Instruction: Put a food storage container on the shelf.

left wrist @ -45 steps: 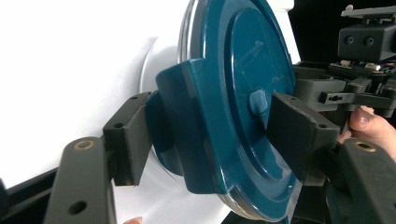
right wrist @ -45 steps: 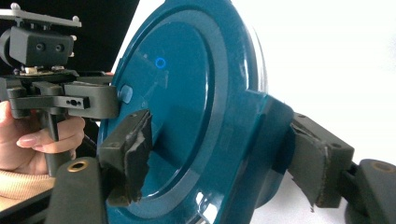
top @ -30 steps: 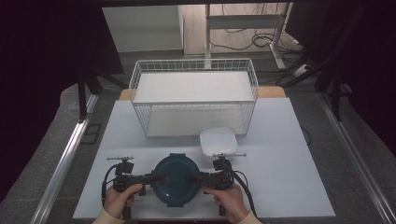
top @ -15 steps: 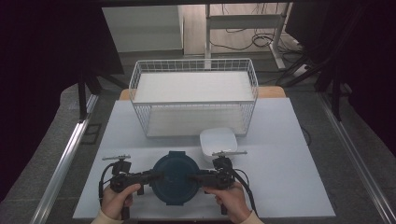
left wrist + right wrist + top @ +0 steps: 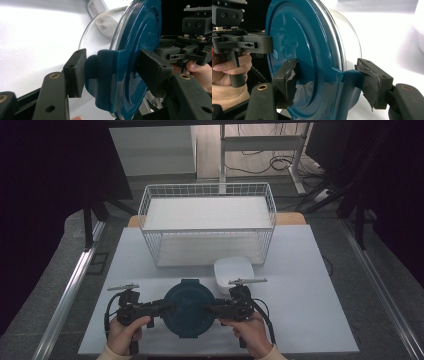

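Two grippers clamp one round glass container (image 5: 189, 307) with a teal lid (image 5: 140, 50), each from its own side. Left gripper (image 5: 156, 308) has its jaws pressed over the lid's side latch (one pad under the latch, one on the lid's top), and right gripper (image 5: 214, 309) grips the opposite latch the same way. Between both hands, the container sits at the near edge of the white table (image 5: 300, 270), with a white lidded box (image 5: 233, 272) just beyond it and a wire basket (image 5: 207, 227) farther back
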`<action>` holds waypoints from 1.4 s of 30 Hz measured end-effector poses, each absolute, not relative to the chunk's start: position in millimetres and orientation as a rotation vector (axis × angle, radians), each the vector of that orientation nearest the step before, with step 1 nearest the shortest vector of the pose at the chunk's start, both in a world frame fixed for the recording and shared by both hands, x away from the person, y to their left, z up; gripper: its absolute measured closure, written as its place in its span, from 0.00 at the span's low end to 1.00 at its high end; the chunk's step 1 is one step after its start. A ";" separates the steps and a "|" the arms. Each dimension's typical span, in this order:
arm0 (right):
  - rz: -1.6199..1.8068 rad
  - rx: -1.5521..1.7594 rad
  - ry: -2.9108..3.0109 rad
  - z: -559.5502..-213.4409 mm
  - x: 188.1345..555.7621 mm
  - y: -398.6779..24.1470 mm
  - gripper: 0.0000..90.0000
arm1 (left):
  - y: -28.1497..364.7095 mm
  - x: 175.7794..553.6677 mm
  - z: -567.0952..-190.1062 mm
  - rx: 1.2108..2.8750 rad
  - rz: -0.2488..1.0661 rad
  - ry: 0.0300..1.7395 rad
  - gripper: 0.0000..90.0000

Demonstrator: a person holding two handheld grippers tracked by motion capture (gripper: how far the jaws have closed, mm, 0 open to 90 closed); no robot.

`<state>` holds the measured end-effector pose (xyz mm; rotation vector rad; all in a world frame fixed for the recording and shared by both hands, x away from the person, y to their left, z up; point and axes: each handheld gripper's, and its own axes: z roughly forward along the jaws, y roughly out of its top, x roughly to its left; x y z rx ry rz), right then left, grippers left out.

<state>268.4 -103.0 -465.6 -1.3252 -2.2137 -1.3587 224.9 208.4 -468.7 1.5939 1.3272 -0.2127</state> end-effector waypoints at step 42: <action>-1.447 -1.278 -2.325 -380.6 304.6 -109.9 0.39 | 200.0 264.4 -393.4 1.598 -0.141 1.228 0.46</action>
